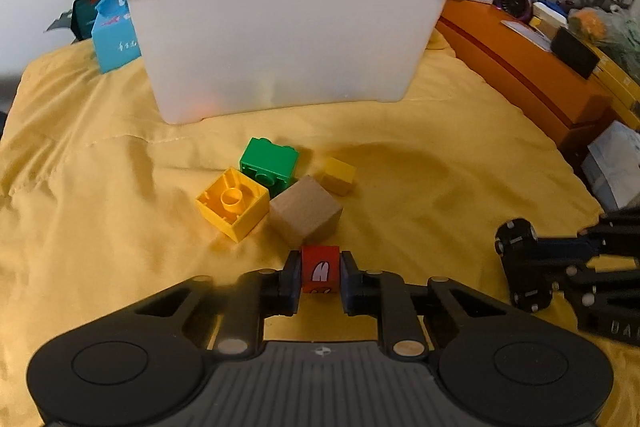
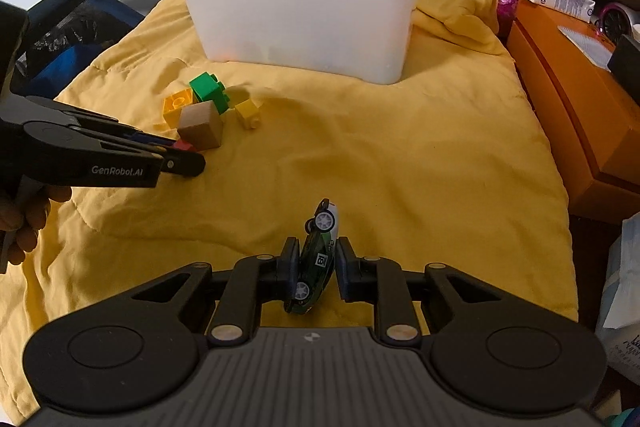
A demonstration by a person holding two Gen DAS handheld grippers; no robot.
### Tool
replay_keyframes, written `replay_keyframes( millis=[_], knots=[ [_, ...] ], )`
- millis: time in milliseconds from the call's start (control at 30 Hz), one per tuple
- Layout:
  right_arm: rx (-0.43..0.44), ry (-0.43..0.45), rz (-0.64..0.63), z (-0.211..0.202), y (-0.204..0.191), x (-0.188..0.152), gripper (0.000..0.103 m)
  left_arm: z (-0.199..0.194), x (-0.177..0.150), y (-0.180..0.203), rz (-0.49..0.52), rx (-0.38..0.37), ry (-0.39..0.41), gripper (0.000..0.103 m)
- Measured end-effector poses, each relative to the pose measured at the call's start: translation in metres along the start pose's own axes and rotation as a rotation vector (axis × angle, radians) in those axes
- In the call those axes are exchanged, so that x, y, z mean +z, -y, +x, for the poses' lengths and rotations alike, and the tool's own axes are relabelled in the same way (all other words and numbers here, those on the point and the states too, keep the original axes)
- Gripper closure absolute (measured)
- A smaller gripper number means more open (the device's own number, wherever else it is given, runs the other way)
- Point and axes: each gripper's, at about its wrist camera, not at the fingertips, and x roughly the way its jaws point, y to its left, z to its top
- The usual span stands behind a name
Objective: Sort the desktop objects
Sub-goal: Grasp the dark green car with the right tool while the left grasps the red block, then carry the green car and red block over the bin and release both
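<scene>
My left gripper is shut on a small red block just above the yellow cloth, close in front of a wooden cube. Beside the cube lie a yellow brick, a green brick and a small yellow brick. My right gripper is shut on a green toy car, tilted nose-up on its side, low over the cloth. The white plastic bin stands behind the blocks; it also shows in the right wrist view. The left gripper shows at left in the right wrist view.
An orange box with clutter on top lies along the right side. A blue carton stands left of the bin. Bags and packets pile up behind the bin. The yellow cloth covers the surface.
</scene>
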Motion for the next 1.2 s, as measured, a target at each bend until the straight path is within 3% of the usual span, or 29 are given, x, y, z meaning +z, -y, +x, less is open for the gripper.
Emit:
replay_keyframes(
  millis=[200,467,800,1200],
  knots=[
    [0.029,0.038,0.039,-0.008,0.006,0.008,0.081,-0.040,0.001,-0.012,-0.041,-0.009,0.063,0.081],
    [0.099,0.155,0.129,-0.034,0.014,0.057,0.081,-0.099,0.025,-0.041,-0.112,-0.017,0.136,0.081],
    [0.144,0.294,0.126,-0.072,0.014,0.128,0.081,-0.135,0.089,-0.056,-0.111,-0.020,0.234,0.081],
    [0.158,0.318,0.093,-0.087,0.024,0.195,0.081,-0.140,0.173,-0.059,-0.078,-0.039,0.251,0.081]
  ],
)
